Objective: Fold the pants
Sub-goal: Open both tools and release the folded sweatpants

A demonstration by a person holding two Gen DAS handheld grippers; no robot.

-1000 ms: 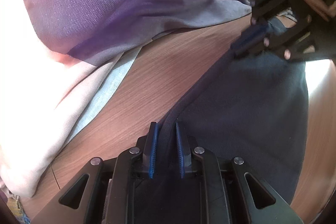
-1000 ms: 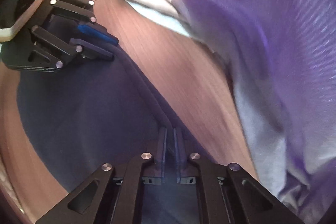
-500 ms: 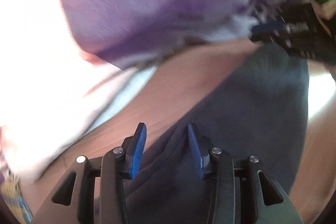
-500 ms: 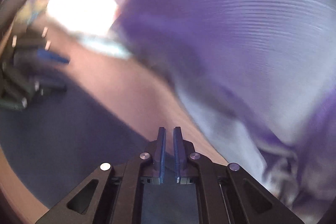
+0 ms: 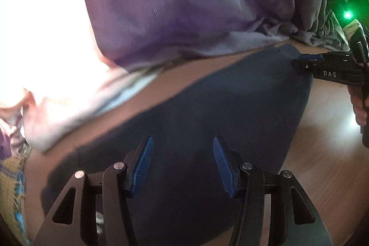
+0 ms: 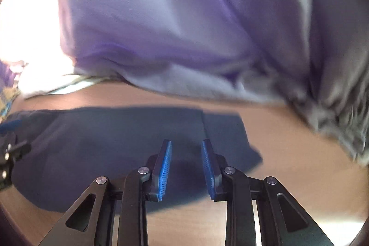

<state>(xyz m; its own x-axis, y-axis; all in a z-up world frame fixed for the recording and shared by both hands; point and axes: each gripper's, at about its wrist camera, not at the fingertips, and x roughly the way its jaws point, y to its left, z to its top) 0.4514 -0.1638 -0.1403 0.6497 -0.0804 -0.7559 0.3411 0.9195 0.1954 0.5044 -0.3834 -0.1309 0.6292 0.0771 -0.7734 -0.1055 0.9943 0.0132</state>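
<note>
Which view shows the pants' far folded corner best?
The right wrist view: the pants lie flat on the table, corner and seam clear beyond the open right gripper. The left wrist view shows it distant, beside that gripper.

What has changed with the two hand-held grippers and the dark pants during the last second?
Both have let go. The left hand-held gripper and the right hand-held gripper were each shut on the folded edge of the dark pants; now both are open and hold nothing, and the pants lie flat on the wooden table. The purple cloth stays heaped behind them.
</note>
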